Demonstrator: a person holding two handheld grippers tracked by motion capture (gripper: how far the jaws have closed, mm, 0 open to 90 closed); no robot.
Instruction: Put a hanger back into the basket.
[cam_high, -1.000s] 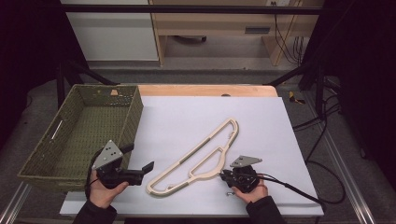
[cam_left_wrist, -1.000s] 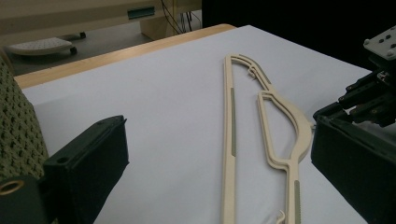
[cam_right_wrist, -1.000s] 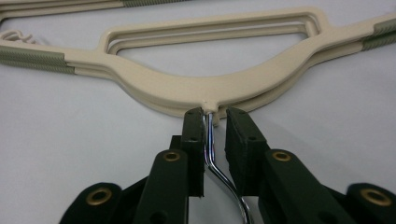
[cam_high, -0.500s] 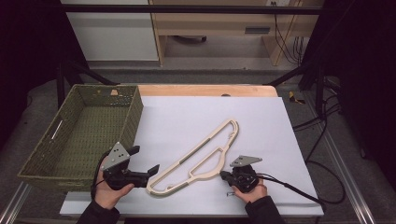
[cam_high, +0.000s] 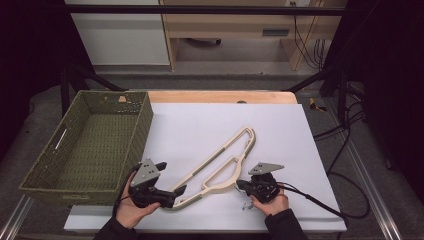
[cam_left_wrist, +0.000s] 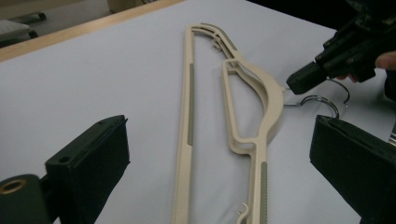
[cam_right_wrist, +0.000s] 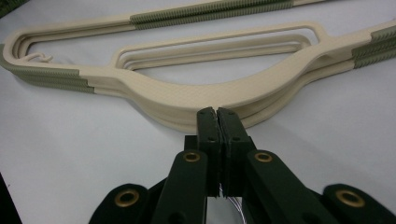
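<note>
Cream hangers (cam_high: 220, 162) with green grip strips lie stacked slantwise on the white table sheet (cam_high: 280, 130). In the right gripper view the stack (cam_right_wrist: 187, 95) has at least two layers. My left gripper (cam_high: 172, 196) is open at the stack's near left end. In the left gripper view its jaws (cam_left_wrist: 219, 140) stand wide on either side of the hangers (cam_left_wrist: 187, 140), without touching them. My right gripper (cam_high: 241, 185) is at the hangers' neck. Its jaws (cam_right_wrist: 217, 112) are pressed together on the thin metal hook (cam_left_wrist: 322, 100).
A green woven basket (cam_high: 50, 170) stands at the left with nothing in it, its near corner close to my left hand. The wooden table edge (cam_high: 220, 96) runs along the back. A black cable (cam_high: 325, 207) trails from the right gripper toward the right.
My left hand has moved right, from beside the basket to the hangers' near end, and its open jaws now straddle that end. The right hand has stayed in place.
</note>
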